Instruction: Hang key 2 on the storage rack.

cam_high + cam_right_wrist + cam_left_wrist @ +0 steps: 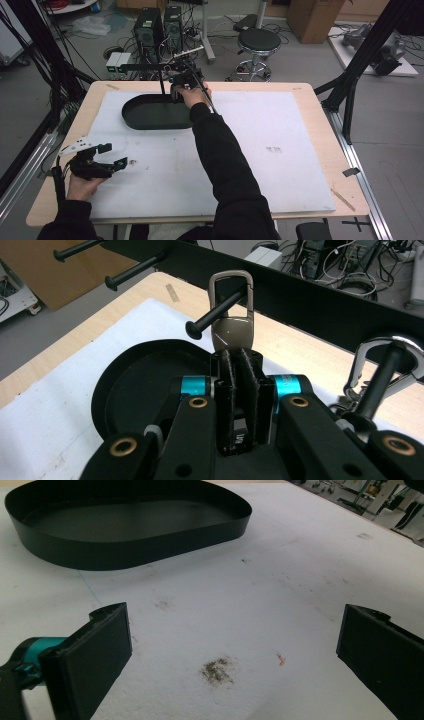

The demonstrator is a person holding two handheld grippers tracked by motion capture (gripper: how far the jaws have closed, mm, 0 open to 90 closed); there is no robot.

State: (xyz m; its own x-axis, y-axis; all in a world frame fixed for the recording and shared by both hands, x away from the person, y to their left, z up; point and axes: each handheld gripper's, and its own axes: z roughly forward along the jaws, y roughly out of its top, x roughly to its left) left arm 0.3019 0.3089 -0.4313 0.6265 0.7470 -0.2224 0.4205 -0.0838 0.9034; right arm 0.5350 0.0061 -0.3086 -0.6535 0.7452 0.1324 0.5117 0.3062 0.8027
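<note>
Metal in a bronze-grey tone, the carabiner clip (231, 315) hangs by its loop on a black peg (216, 315) of the rack (320, 290), above the far rim of the black oval tray (150, 114). The right gripper (235, 357) is clenched on the clip's lower end. Another silver carabiner (372, 352) hangs on a neighbouring peg. Well short of the tray, the left gripper (111, 155) rests released over the white mat (280, 580).

Clip (231, 315) on peg (218, 314) behind tray (155, 112) (upon mat (280, 145)), left claw (111, 155) nearer
</note>
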